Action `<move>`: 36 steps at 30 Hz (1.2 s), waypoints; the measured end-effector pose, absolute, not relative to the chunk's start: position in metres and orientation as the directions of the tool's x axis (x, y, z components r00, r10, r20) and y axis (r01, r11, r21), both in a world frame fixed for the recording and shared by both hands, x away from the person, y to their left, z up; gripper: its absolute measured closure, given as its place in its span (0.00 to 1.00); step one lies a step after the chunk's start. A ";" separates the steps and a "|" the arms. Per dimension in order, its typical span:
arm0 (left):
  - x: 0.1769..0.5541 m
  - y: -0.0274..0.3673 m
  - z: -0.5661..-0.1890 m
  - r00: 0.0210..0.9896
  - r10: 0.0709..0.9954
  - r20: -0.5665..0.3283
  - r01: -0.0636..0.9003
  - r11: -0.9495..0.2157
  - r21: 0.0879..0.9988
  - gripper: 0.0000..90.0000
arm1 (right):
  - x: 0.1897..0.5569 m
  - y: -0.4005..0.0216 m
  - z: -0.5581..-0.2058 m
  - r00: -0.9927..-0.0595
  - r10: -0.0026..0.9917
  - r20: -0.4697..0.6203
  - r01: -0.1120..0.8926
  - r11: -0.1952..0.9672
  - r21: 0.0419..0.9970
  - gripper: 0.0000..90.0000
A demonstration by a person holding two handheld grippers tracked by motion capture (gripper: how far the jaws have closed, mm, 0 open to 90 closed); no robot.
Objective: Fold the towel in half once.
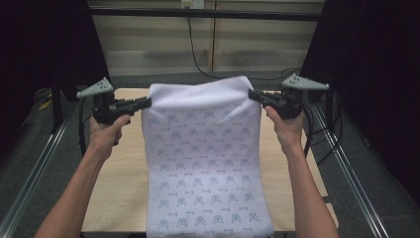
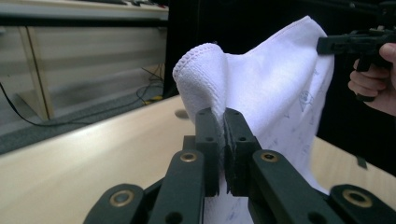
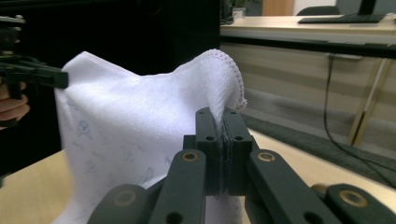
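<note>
A white towel (image 1: 203, 158) printed with small blue figures hangs lifted at its far edge and drapes toward the near table edge. My left gripper (image 1: 147, 102) is shut on the towel's far left corner; in the left gripper view the towel (image 2: 261, 88) bunches above the gripper (image 2: 222, 114), whose jaws pinch it. My right gripper (image 1: 251, 95) is shut on the far right corner, and the right gripper view shows the towel (image 3: 140, 121) folded over the pinching gripper (image 3: 219, 114). Both hands hold the far edge stretched above the table.
The light wooden table (image 1: 124, 168) carries the towel's lower part. Metal rails (image 1: 346, 168) run along both sides. A black cable (image 1: 195, 54) hangs down the back wall. Dark curtains stand to the left and right.
</note>
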State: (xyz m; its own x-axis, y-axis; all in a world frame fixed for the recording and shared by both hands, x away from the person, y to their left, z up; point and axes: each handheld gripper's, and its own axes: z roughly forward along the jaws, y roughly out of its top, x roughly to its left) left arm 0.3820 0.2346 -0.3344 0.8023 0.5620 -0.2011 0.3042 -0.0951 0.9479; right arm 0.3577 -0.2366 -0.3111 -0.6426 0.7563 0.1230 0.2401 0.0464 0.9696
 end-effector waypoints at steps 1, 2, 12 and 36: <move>0.375 0.235 -0.341 0.810 0.549 -0.206 0.305 -0.095 0.948 0.96 | 0.350 -0.238 -0.318 -0.652 0.748 0.124 0.240 0.049 0.969 0.98; 0.366 0.236 -0.349 0.809 0.546 -0.217 0.317 -0.095 0.943 0.96 | 0.343 -0.238 -0.324 -0.659 0.741 0.131 0.247 0.049 0.968 0.98; 0.290 0.242 -0.403 0.828 0.486 -0.281 0.382 -0.121 0.916 0.96 | 0.250 -0.245 -0.371 -0.708 0.698 0.109 0.272 0.127 0.954 0.98; 0.242 0.225 -0.506 0.783 0.489 -0.385 0.593 -0.397 0.701 0.96 | 0.188 -0.228 -0.500 -0.669 0.703 0.242 0.625 0.355 0.695 0.98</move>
